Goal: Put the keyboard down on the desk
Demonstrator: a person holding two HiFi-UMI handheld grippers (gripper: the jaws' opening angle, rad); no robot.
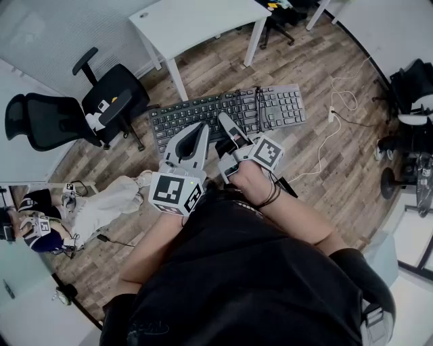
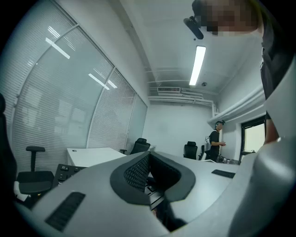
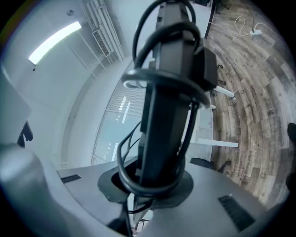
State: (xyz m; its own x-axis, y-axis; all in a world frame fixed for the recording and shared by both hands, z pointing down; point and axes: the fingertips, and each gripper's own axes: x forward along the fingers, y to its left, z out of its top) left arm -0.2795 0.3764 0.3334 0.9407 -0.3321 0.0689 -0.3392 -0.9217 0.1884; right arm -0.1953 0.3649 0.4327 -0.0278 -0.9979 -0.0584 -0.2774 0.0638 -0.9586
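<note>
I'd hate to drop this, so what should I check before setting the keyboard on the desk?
1. Right gripper clamped on keyboard: ok.
2. Left gripper gripping: not ok, jaws together, holding nothing.
3. Keyboard above desk: not ok, floor lies below it.
4. Desk top bare: ok where visible.
5. Cable wound tight: cannot tell.

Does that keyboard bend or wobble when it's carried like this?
Likely stiff: the keyboard looks straight though the left gripper and right gripper hold only its near edge. The cable wound round it is floppy and may slip loose or snag. Long and thin, it could tip if one grip loosens.
</note>
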